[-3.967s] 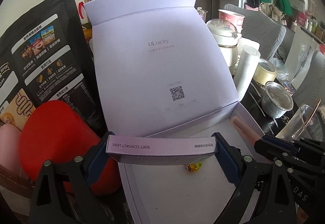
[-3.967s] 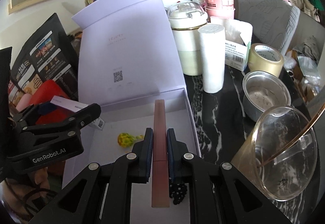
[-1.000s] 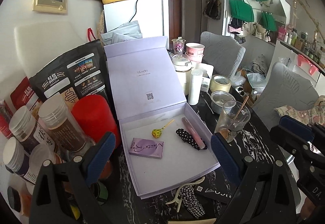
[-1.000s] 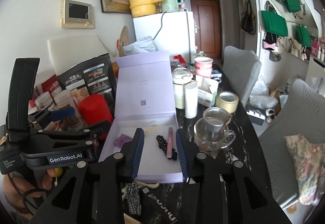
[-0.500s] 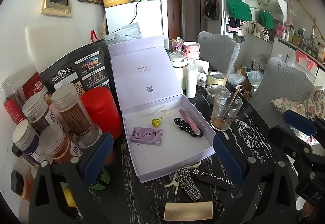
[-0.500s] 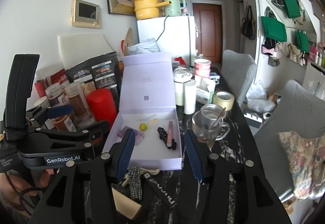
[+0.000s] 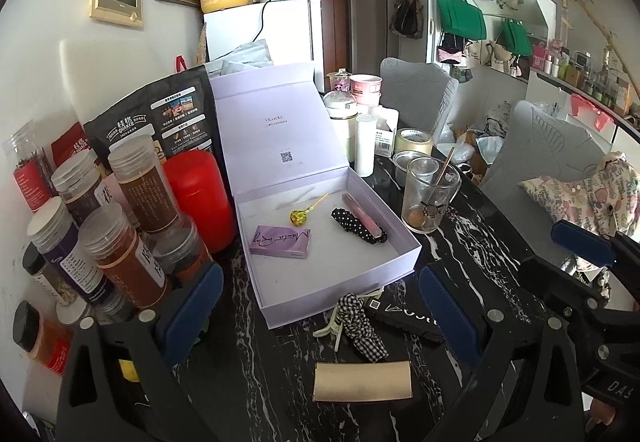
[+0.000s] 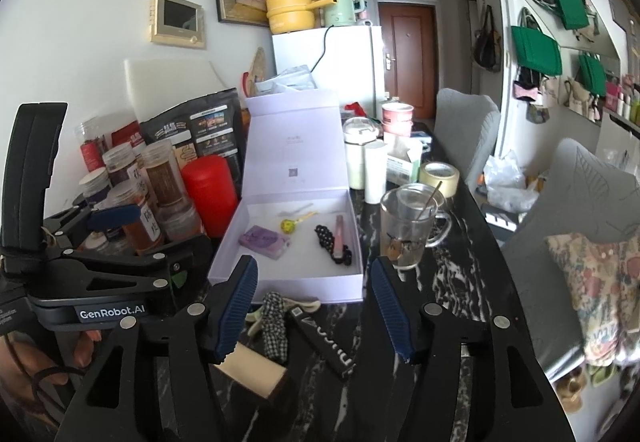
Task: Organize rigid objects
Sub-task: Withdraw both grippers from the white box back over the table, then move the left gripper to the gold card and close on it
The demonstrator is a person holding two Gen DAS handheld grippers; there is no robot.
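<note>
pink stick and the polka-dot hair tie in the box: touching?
Touching. The left wrist view shows the pink stick lying right along the polka-dot hair tie, overlapping it with no gap.

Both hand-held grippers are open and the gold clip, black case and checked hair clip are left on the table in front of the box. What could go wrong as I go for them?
1. The checked hair clip lies against the black case and close to the box wall; grabbing one may drag the other or nudge the box.
2. The glass mug with a stick stands right beside the box; a wide swing of the right hand-held gripper could tip it.
3. Jars crowd the left hand-held gripper.
</note>
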